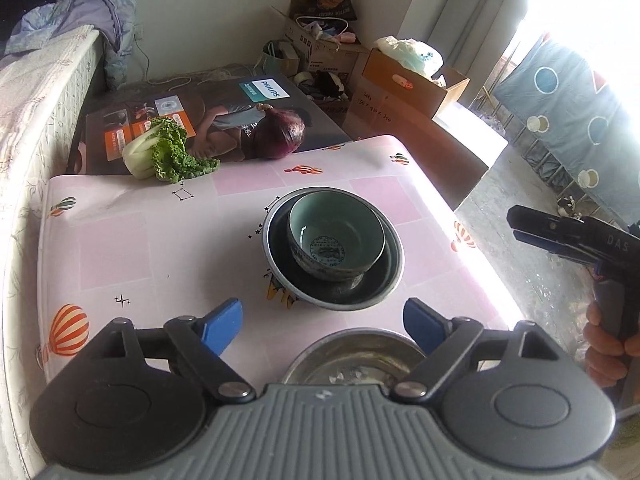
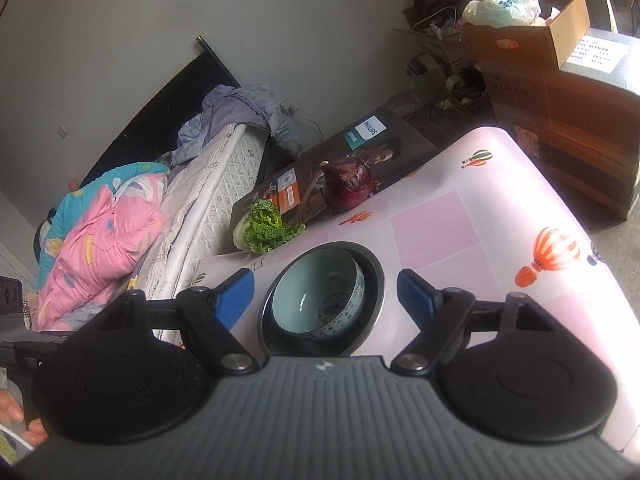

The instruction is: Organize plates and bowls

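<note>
Left gripper [image 1: 322,322]: nearest thing in the left wrist view, at 6 o'clock; its two blue pads stand wide apart with nothing between them, above the table.
Right gripper [image 2: 325,294]: nearest in the right wrist view, at 6 o'clock; its two blue pads also stand wide and clasp nothing. From the left wrist view it shows at 3 o'clock, black, held by a hand [image 1: 606,346] off the table's right edge.
Bowls, count: three in all, two of steel and one ceramic.
Near steel bowl [image 1: 352,360]: at 6 o'clock just behind the left gripper's body, partly hidden; whether it holds anything is unclear.
Far steel bowl [image 1: 394,258]: at the table's middle, upright; it holds one thing, the ceramic bowl.
Ceramic bowl [image 1: 336,234]: pale green inside with a dark blue printed mark at the bottom, nested in the far steel bowl and leaning against its wall; nothing lies in it. In the right wrist view it sits straight ahead between the spread pads, but lower and apart from them.
Table [image 1: 160,240]: pink cloth printed with hot-air balloons.
Greens [image 1: 168,152]: one leafy head at 11 o'clock, at the table's far edge.
Red onion [image 1: 280,136]: one, at 12 o'clock, beside the greens.
Printed box [image 1: 216,116]: one flat carton under the greens and the onion.
Cardboard boxes [image 1: 412,84]: several at 1 o'clock on the floor, open, stuffed with bags and oddments.
</note>
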Demonstrator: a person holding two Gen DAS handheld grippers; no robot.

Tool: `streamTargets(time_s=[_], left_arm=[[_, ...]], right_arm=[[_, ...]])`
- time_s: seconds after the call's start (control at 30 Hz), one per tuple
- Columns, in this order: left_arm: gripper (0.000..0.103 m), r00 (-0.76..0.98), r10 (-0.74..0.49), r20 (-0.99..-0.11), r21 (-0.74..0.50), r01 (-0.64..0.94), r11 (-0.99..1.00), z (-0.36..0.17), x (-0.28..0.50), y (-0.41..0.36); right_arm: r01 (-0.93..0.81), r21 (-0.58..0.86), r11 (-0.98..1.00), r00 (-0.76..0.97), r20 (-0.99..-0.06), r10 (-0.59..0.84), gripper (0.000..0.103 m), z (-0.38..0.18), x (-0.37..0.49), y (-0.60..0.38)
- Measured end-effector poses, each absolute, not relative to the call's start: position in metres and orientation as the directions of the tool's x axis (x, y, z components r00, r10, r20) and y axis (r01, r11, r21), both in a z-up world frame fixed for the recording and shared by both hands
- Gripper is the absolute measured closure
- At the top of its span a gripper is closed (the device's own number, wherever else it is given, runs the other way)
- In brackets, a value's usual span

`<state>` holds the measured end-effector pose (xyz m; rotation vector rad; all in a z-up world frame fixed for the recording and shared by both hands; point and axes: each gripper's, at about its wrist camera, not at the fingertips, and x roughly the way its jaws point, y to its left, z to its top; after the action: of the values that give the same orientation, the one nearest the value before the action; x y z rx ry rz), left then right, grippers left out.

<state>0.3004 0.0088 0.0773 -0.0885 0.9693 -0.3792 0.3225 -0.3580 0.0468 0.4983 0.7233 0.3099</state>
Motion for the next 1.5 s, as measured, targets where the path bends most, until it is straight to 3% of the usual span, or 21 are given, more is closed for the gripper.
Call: streamTargets(time_s=[0.13,0.2,0.33,0.53,0.7,0.9,1.07,1.23,1.5], left_arm=[[0.004,0.594,-0.35,-0.724,-0.239,0.261,0.935,0.09,0.236,0.034],[0.004,0.63,-0.326,-0.705,-0.218,0.245,0.945,0.091,0.206,0.045],[0.004,0.649,-0.307,-0.696,-0.238,0.194,0.952,0.084,0.154,0.065],[0.004,0.67,-0.273,-0.69,-0.267,0.115,0.957,0.057,0.091,0.085],[0.004,0.661,-0.212,-0.72,-0.195,0.101,0.976,0.037,0.06,0.086],[0.001,0.701,-0.176,-0.692,-0.186,0.063,0.981,0.037,0.026,0.094],[0.0,0.734,-0.157,-0.661,-0.164,0.063,0.984,0.039,0.003,0.102],[0.0,0.727,-0.195,-0.659,-0.201,0.08,0.976,0.03,-0.014,0.112],[0.0,0.701,-0.226,-0.677,-0.198,0.123,0.973,0.022,-0.022,0.115]], right_arm=[[-0.078,0.377,0.923,0.788,-0.544,0.288,0.009,0.077,0.259,-0.37],[-0.052,0.303,0.952,0.818,-0.534,0.215,0.001,0.087,0.226,-0.373],[-0.005,0.168,0.986,0.847,-0.523,0.094,0.001,0.091,0.157,-0.368],[0.075,-0.027,0.997,0.812,-0.579,-0.077,0.001,0.072,0.085,-0.34],[0.117,-0.005,0.993,0.788,-0.609,-0.095,0.001,0.057,0.042,-0.329],[0.151,-0.111,0.982,0.773,-0.606,-0.187,0.001,0.049,-0.001,-0.309],[0.186,-0.076,0.98,0.763,-0.617,-0.193,0.001,0.051,-0.042,-0.317],[0.219,-0.021,0.975,0.765,-0.617,-0.185,0.001,0.056,-0.09,-0.327],[0.245,-0.064,0.967,0.768,-0.596,-0.234,0.001,0.059,-0.136,-0.313]])
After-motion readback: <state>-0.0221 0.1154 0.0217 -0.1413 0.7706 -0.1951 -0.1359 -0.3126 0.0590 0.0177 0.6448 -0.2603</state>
